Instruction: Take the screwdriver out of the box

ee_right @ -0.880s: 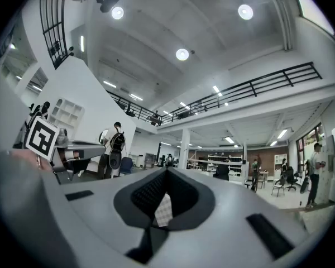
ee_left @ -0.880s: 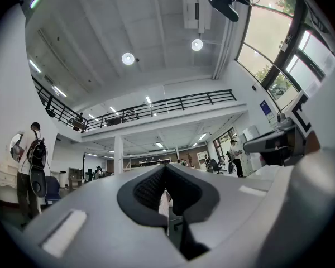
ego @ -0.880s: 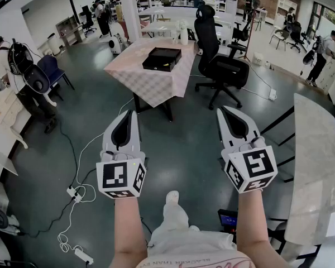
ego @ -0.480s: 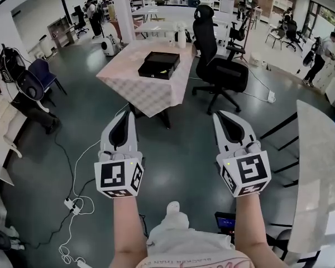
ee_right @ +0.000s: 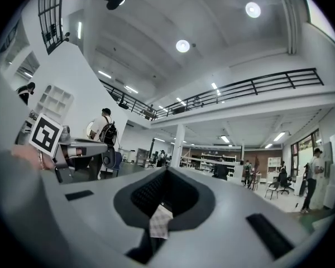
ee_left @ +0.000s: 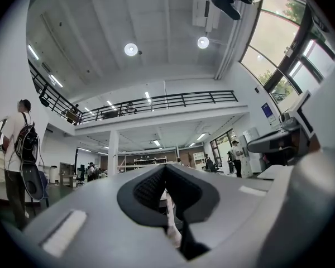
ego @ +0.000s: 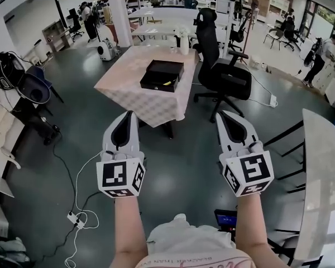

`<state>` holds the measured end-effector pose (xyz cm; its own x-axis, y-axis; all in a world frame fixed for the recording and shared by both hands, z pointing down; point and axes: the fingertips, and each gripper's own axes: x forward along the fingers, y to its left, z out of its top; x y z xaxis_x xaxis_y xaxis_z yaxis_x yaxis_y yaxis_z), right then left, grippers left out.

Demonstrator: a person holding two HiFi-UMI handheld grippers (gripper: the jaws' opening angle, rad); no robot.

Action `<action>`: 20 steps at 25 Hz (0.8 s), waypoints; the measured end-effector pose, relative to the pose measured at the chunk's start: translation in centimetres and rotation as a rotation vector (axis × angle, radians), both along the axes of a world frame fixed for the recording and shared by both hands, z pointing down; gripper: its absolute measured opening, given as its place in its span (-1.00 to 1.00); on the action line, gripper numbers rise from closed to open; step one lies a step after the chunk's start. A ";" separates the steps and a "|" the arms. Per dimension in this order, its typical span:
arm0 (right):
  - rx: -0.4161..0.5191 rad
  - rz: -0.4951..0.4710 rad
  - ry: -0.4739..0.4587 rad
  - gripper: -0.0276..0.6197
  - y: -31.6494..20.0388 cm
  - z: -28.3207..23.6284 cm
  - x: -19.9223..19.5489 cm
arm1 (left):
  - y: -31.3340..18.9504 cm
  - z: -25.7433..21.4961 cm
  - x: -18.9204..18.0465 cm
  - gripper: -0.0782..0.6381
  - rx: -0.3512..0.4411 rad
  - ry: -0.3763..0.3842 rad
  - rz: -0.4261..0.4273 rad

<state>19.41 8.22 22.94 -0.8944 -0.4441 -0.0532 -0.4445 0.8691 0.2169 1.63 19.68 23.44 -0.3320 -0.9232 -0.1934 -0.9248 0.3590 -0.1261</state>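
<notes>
Large workshop hall: a person is holding two grippers out over the grey floor (ego: 178, 149).
The left gripper (ego: 127, 116) and right gripper (ego: 224, 115) are pointing forward, jaws pressed together, pinching nothing. Well ahead of them, the black box (ego: 163, 74) is sitting open on a checked-cloth table (ego: 128, 88). A yellow-tinted thing (ego: 167, 84) is lying inside, too small to identify.

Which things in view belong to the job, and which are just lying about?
Job: flat black open box; yellow object inside it, possibly the screwdriver; left claw and right claw, both shut, empty.
Lying about: black swivel office chair; white power strip; white bottle-shaped container.
</notes>
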 end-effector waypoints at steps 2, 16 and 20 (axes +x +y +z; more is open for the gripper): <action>0.004 0.000 -0.006 -0.90 -0.3 -0.3 -1.5 | -0.1 -0.1 -1.5 -0.76 0.003 -0.001 0.001; -0.020 -0.022 0.004 -0.90 -5.0 2.0 -9.3 | -4.6 2.2 -8.6 -0.76 -0.012 0.022 0.008; -0.025 -0.036 0.004 -0.90 -8.3 2.3 -12.0 | -8.0 2.0 -10.8 -0.76 -0.017 0.010 0.008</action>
